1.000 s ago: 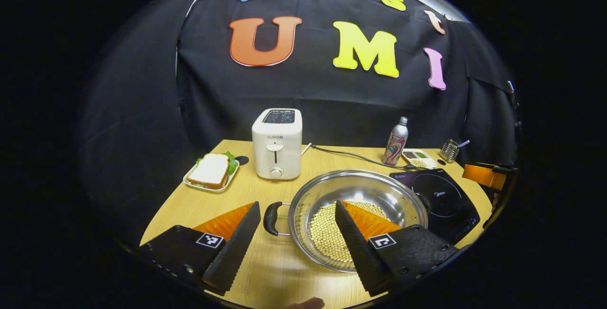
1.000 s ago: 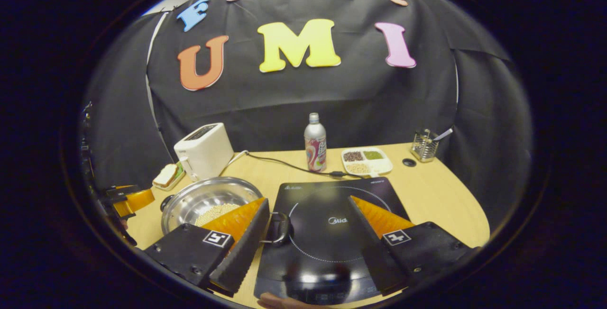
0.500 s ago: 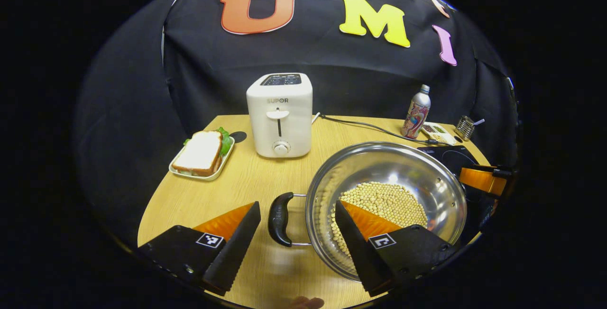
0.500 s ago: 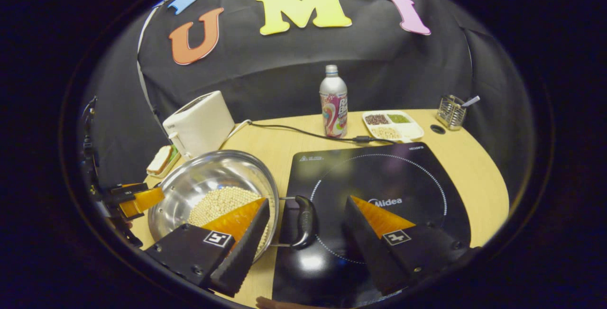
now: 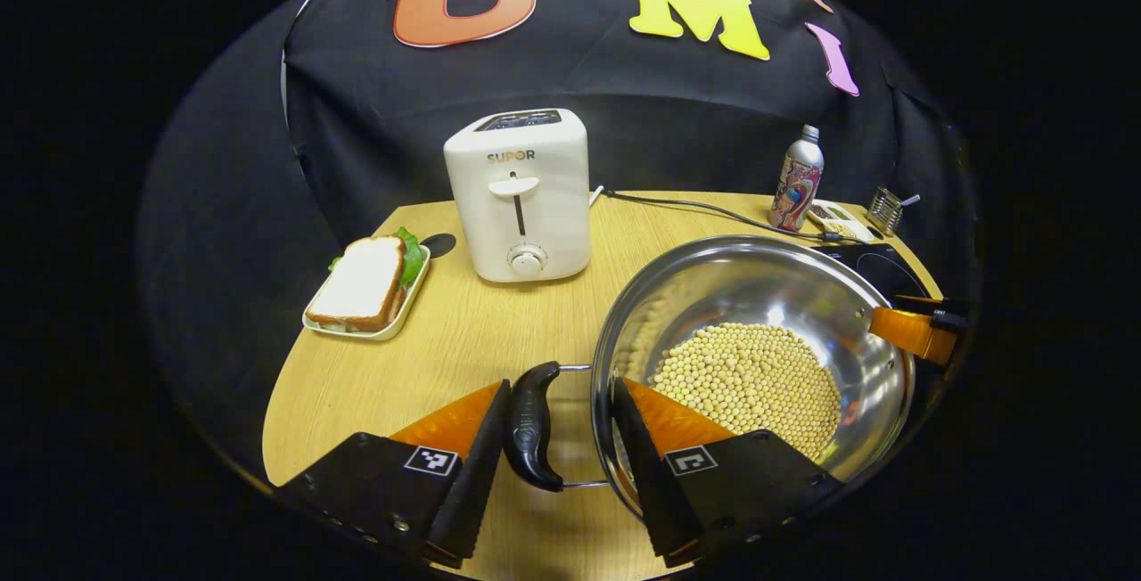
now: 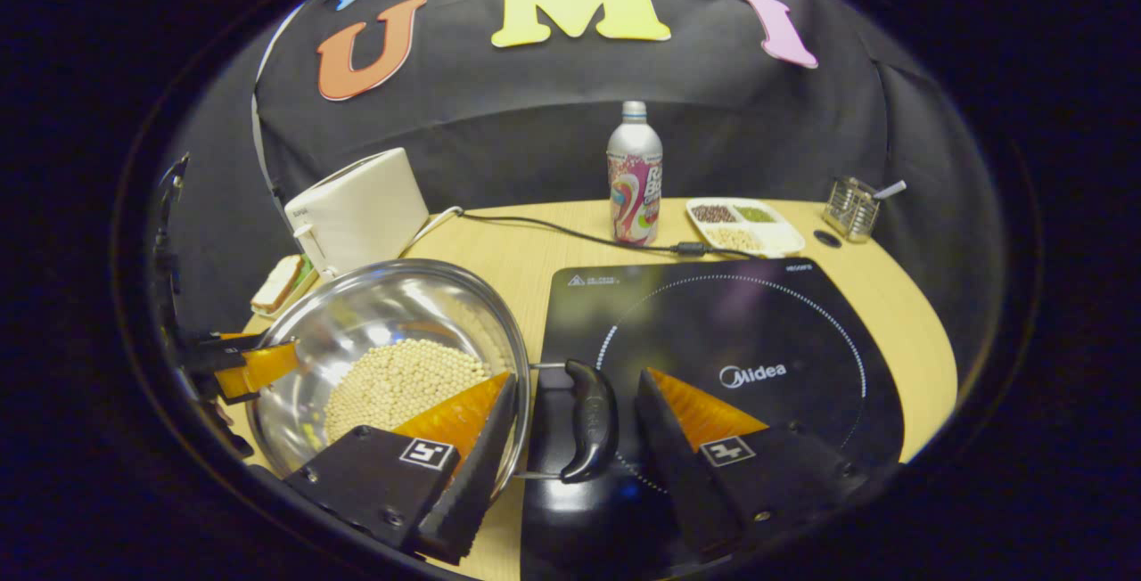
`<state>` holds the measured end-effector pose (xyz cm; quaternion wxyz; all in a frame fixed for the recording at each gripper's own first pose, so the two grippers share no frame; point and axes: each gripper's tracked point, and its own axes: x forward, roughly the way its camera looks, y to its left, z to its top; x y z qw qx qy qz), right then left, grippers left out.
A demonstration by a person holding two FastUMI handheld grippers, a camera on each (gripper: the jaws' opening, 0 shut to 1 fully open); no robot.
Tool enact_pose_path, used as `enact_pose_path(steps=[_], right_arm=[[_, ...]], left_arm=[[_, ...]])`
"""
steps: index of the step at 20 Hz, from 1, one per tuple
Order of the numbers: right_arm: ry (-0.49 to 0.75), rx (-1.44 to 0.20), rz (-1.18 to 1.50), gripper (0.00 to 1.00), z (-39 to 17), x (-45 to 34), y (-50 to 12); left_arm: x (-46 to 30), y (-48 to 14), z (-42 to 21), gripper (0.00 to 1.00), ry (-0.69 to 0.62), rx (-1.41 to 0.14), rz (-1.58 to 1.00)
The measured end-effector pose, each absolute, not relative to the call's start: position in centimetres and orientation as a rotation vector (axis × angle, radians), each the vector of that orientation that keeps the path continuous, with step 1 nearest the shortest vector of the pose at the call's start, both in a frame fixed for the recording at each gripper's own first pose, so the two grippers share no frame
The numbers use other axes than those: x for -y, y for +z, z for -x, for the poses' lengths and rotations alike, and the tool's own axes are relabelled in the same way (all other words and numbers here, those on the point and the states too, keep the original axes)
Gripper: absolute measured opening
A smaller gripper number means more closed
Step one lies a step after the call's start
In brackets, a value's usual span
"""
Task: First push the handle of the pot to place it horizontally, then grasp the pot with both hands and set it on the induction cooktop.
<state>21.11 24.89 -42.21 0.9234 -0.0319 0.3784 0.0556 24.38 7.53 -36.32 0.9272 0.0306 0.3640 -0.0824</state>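
Centrally, a steel pot (image 5: 758, 314) holding pale beans (image 5: 749, 380) stands on the wooden surface (image 5: 446, 340), its two black loop handles lying to either side.

Left gripper view: the left gripper (image 5: 557, 438) straddles the pot's left handle (image 5: 532, 425). Its left finger lies against or just beside the handle's outer face, and its right finger (image 5: 646, 452) sits at the rim, reaching into the bowl. The fingers are narrowed around the handle, but whether both press on it cannot be told. A white toaster (image 5: 521, 193) stands at 11 o'clock from the pot, and a sandwich (image 5: 361, 282) on a small tray at 9 to 10 o'clock. At 3 o'clock from the pot, the right gripper's finger (image 5: 905, 331) meets the far rim.

Right gripper view: the right gripper (image 6: 570, 434) brackets the pot's right handle (image 6: 590, 421), which overhangs the left edge of the induction cooktop (image 6: 740, 358). Its left finger (image 6: 468, 443) is over the rim and its right finger (image 6: 686, 429) stands apart from the handle over the glass, so the fingers are spread moderately wide and not closed on it. Beyond the cooktop, at 12 o'clock, stands a bottle (image 6: 635, 175), with a sectioned dish (image 6: 740, 223) and a wire holder (image 6: 851, 207) toward 1 o'clock. A black cable (image 6: 570, 233) runs across the surface behind the cooktop.
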Motion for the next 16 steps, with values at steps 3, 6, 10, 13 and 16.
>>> enact_pose_path(steps=[3, 6, 10, 13, 16], right_arm=[[0.133, -0.774, 0.088, 0.67, -20.9, -25.4, -42.9], [0.167, -0.789, 0.095, 0.63, -21.0, -25.4, -42.7], [0.178, -0.806, 0.089, 0.58, -20.8, -25.5, -42.4], [0.190, -0.807, 0.086, 0.60, -20.0, -25.7, -41.5], [0.217, -0.784, 0.088, 0.58, -19.5, -25.8, -38.9]], left_arm=[[-7.5, -36.2, -24.5, 0.80, -0.166, -0.755, -0.039], [-7.4, -36.3, -24.4, 0.64, -0.162, -0.758, -0.030], [-7.4, -36.1, -24.1, 0.63, -0.160, -0.773, -0.044], [-7.7, -35.1, -23.6, 0.63, -0.140, -0.781, -0.051], [-8.2, -32.5, -21.9, 0.63, -0.118, -0.755, -0.056]])
